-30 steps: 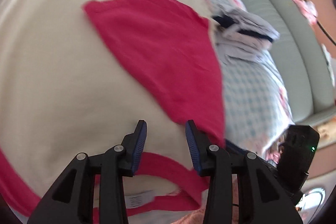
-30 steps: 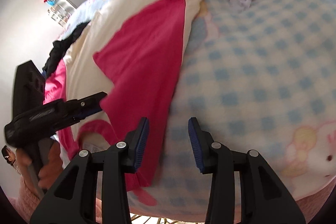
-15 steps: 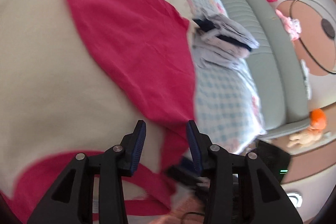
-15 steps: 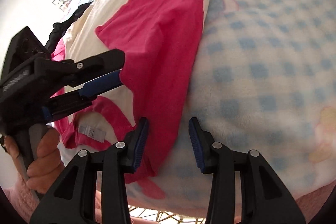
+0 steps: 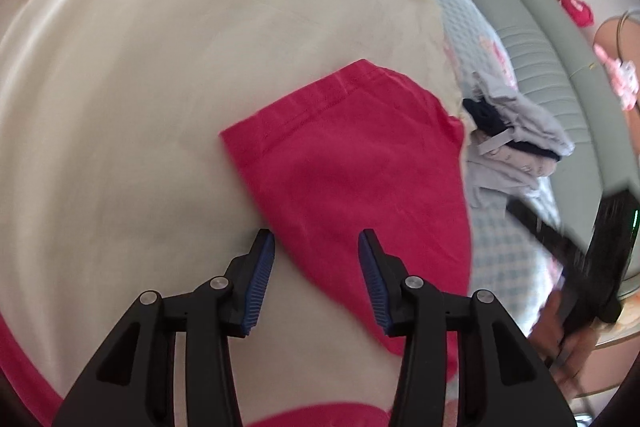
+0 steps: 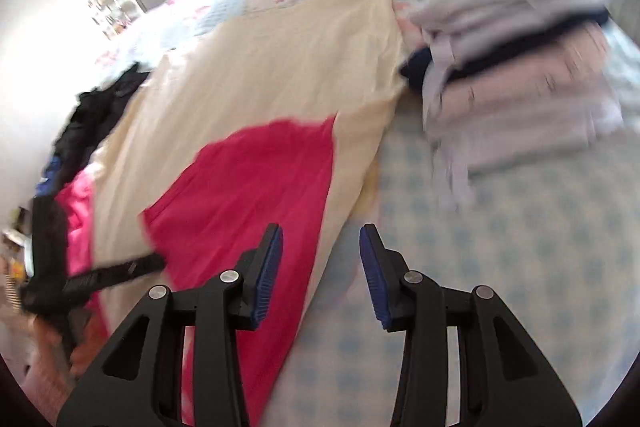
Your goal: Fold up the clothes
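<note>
We see the red sleeve [image 5: 352, 179] running away from our left gripper [image 5: 316, 279], whose empty jaws are opening over its near edge, the right gripper [image 6: 320, 275] half open beside it.

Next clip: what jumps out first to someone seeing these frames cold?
The bright red sleeve folded across the cream shirt body dominates the middle of both views. A stack of folded pale lilac clothes sits beside it on the blue checked blanket. Both grippers hover empty above.

Shirt [image 5: 168, 107]: cream body, crimson sleeve [image 5: 360, 179]. Blanket [image 6: 520, 267]: pale blue check (pink cartoon prints). Folded stack [image 6: 520, 87]: lavender-white, one navy layer.
</note>
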Demonstrator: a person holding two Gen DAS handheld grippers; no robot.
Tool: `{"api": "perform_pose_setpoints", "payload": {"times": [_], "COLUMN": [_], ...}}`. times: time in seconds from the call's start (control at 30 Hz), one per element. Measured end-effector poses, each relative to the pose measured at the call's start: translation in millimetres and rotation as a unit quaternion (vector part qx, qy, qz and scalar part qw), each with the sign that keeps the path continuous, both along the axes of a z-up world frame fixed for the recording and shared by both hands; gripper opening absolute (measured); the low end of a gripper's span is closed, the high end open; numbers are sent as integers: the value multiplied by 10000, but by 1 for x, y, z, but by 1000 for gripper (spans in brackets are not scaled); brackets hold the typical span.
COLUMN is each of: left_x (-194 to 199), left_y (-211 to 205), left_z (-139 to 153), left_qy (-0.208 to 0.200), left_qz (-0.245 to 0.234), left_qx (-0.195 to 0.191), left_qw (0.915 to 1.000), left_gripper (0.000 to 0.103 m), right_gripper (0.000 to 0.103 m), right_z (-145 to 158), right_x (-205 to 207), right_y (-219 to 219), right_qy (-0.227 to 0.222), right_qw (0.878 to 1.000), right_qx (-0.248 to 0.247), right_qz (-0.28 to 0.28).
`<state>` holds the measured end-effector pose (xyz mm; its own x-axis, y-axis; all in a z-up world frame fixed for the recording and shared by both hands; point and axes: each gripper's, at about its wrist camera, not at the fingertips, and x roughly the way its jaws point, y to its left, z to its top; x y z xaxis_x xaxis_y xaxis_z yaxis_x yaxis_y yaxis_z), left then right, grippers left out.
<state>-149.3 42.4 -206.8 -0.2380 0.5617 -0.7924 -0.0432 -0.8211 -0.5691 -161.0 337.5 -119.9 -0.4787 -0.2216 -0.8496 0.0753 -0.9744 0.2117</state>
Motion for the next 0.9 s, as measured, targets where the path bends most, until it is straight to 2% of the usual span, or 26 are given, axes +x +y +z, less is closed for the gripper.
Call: {"api": "perform_pose_setpoints", "payload": {"times": [0.07, 0.17, 0.3, 0.33, 0.37, 0.4, 0.5, 0.6, 0.67, 0.77, 0.83, 0.9], "left_x": [-8, -21, -33, -36, -38, -40, -53, -66, -73, -72, -64, -59], "left_y": [3, 8, 21, 25, 29, 33, 42, 48, 46, 47, 50, 58], "left_z": [-3, -6, -3, -1, 2, 5, 14, 22, 24, 11, 5, 3], "left_qy": [10, -61, 22, 84, 168, 254, 511, 722, 744, 371, 298, 375], "left_qz": [-29, -76, -184, -216, -271, -328, -442, -432, -372, -522, -574, -595], "left_qx": [-61, -116, -281, -344, -453, -566, -718, -917, -955, -496, -346, -479], "left_qw": [10000, 9999, 9994, 9991, 9985, 9975, 9951, 9922, 9919, 9967, 9973, 9964], "left_gripper": [45, 46, 42, 30, 21, 13, 11, 11, 11, 16, 39, 41], "right_gripper": [41, 41, 39, 35, 23, 22, 22, 22, 22, 25, 27, 28], "right_z": [-7, -26, -60, -66, -70, -73, -70, -58, -44, -21, -17, -32], "right_x": [-28, -61, -84, -85, -83, -81, -70, -54, -45, -42, -50, -63], "right_y": [-4, -9, -11, -9, -7, -4, 10, 25, 34, 36, 28, 18], "right_qy": [-38, -294, -665, -690, -652, -614, -492, -335, -150, 205, 291, 15], "right_qw": [9998, 9994, 9976, 9975, 9976, 9975, 9969, 9942, 9962, 9983, 9990, 9997], "right_qx": [182, 154, 94, 141, 238, 335, 457, 744, 479, 165, 170, 244], "right_qz": [27, 121, 137, 91, 7, -76, -407, -702, -707, -516, -293, -1]}}
